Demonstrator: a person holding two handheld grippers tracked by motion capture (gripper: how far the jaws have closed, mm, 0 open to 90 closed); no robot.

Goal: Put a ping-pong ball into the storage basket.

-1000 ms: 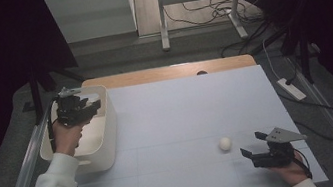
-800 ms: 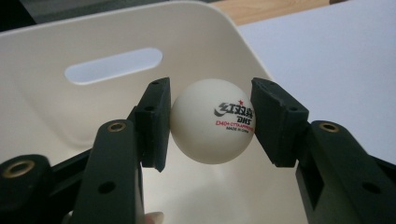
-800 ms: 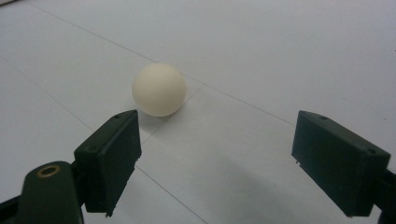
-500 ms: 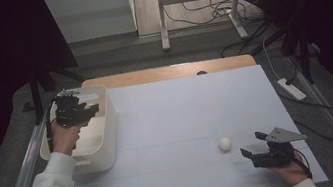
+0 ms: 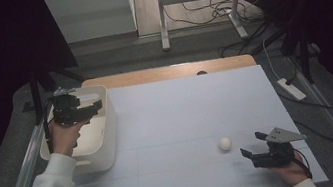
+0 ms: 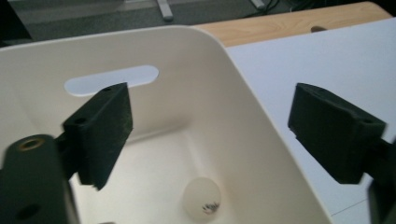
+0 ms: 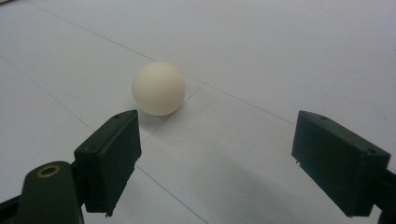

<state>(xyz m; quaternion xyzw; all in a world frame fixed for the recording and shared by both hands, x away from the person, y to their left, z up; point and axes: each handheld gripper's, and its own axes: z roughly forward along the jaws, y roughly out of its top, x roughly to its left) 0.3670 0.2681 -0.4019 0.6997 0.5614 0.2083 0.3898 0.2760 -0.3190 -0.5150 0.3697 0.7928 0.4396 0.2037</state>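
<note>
Ball in bin: a white ball (image 6: 201,204) lies on the floor of the white bin (image 6: 261,154), below and between the jaws of the left gripper (image 6: 210,135); it carries a dark mark, too blurred to read.
Left gripper: over the bin (image 5: 105,133) at the table's left edge; its jaws have just been opening and now stand spread wide with nothing between them.
What changed: a second ago these jaws were pressed together above the bin; now they gape and a ball rests beneath, so the ball has probably just been dropped in.
Meaning for the work: one ball looks delivered; one remains outside.
Second ball: a plain white ball (image 7: 159,88) sits on the white table sheet (image 5: 183,116), near the front right.
Right gripper: the right gripper (image 7: 215,154) faces that ball (image 5: 225,143) from just beside it, jaws spread, not touching.
View differences: the left gripper view reveals the bin's contents, which the high view hides behind the left gripper (image 5: 93,106) and the hand; the high view places the right gripper (image 5: 252,143) well apart from the bin.
</note>
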